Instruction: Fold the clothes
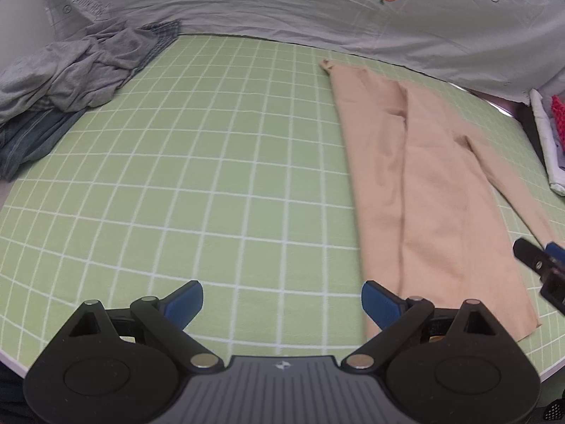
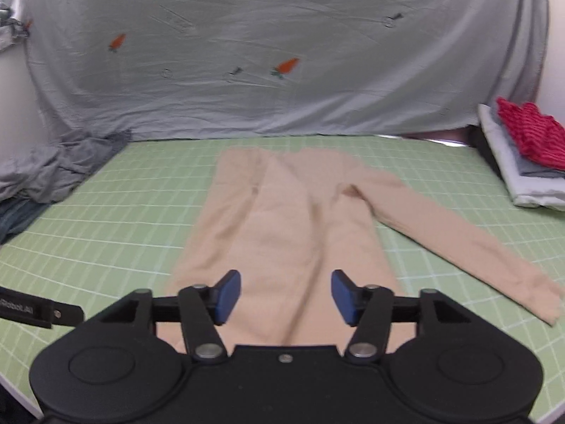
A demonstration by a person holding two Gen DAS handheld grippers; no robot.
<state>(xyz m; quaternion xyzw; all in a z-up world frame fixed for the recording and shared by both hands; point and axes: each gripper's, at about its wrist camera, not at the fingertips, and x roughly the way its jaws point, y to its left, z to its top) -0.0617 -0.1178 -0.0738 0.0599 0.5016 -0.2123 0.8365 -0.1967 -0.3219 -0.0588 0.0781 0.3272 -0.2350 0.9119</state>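
Your left gripper point(image 1: 282, 304) nearest, blue-padded fingers spread wide, nothing between them, over green white-gridded mat point(image 1: 212, 183). Your right gripper point(image 2: 286, 296) likewise released, hanging above hem of beige long-sleeved top point(image 2: 282, 219). Top lies flat on mat, 1 sleeve folded across body, other sleeve angled out toward right. Farther left: crumpled pile of grey clothes point(image 1: 70, 74). Far right: stack of folded clothes, red knit on top point(image 2: 526, 141). Behind all: grey carrot-print sheet point(image 2: 282, 53).

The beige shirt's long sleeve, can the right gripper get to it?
Probably yes. The right gripper is open and empty, and the sleeve lies flat on the green mat with nothing on top.
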